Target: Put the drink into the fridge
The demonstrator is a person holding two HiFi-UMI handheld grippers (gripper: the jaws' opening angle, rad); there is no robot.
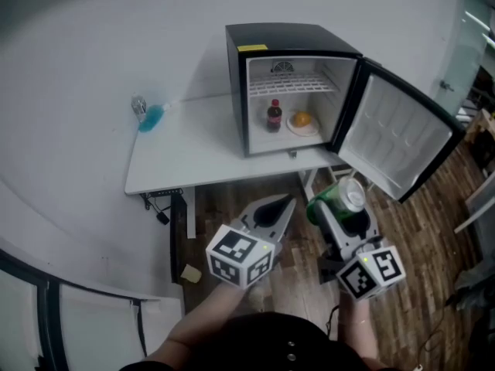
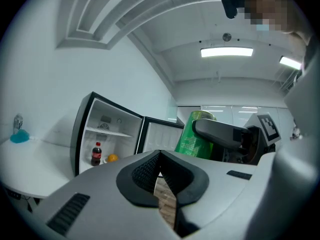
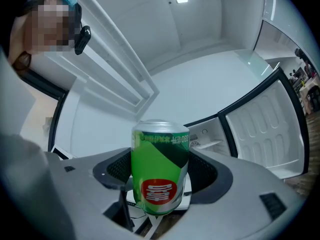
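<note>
Can: I have the green can point(image 3: 160, 169) held upright in my right gripper point(image 1: 339, 211), whose jaws press on its two sides.
Where it is: the can is in the air over the wood floor point(image 1: 410, 246), short of the table's edge and just beside the lower corner of the open door point(image 1: 394, 134).
Left gripper: my left gripper point(image 2: 161, 179) has its jaws brought together on nothing. Only a sliver of floor shows through the slit.
Fridge: the fridge point(image 1: 290, 41) stands on the white table point(image 1: 193, 149) with its door swung wide to the right.
Inside: a cola bottle point(image 1: 274, 115) and an orange point(image 1: 302, 118) on a plate sit on the bottom, and the wire shelf point(image 1: 292, 83) above looks bare.
Done: I judge the first half finished, with the door open and the can in hand.
Left: I have yet to carry the can forward into the opening, stand it in free space beside the bottle, let go and draw back. The door may want shutting after that.
</note>
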